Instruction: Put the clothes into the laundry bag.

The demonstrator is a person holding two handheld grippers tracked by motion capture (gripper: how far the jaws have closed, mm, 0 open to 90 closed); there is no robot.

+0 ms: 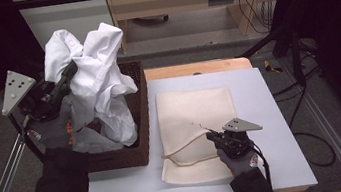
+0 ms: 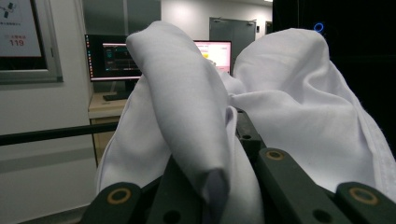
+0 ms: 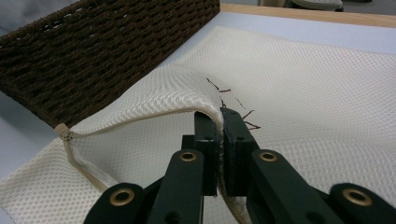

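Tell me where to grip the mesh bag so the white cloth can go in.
Grip the mesh bag by the top layer of its corded mouth, on the edge facing the basket, coming from the person's side. The right gripper already pinches that layer and lifts it, so the mouth gapes. The left gripper holds the white cloth above the basket.

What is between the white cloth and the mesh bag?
In the high view, the brown wicker basket's right wall and a bare strip of table separate the white cloth from the mesh bag.
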